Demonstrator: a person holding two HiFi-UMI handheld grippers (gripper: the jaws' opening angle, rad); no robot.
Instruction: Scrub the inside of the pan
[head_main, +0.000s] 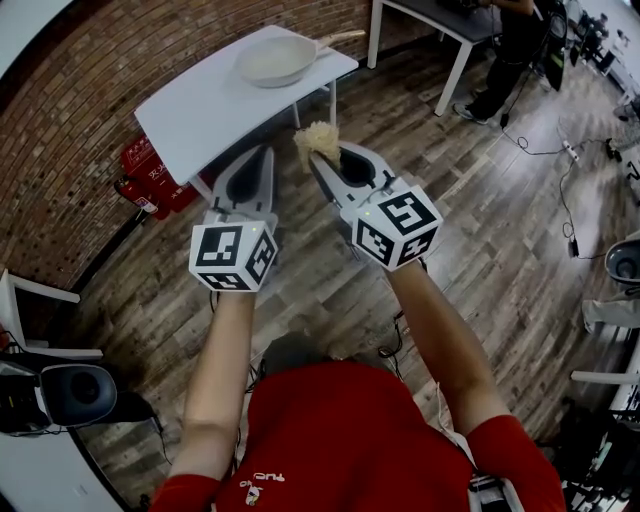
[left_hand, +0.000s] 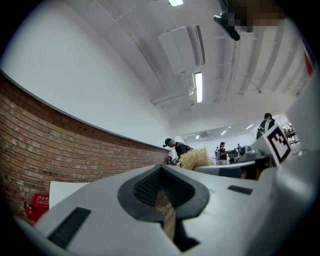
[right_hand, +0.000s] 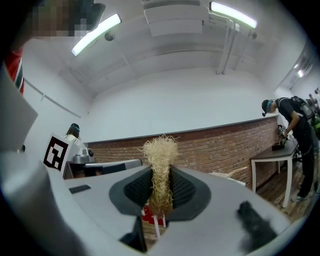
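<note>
Gripping a straw-coloured scrubber (right_hand: 160, 156) between its fingers, your right gripper (head_main: 322, 152) hangs just beside your left gripper (head_main: 266, 152), whose fingers are pressed together on nothing. The pan (head_main: 277, 60) sits on the white table (head_main: 200, 115), well beyond both sets of fingertips.

bright ceiling strip lights (right_hand: 95, 34), fisheye-curved edges, near tongs blurred

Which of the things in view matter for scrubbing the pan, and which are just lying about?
For the job: pan, fibre scrubber clamped in the right gripper, white table bearing the pan.
Lying about: red fire extinguishers, far table, floor cables.
</note>
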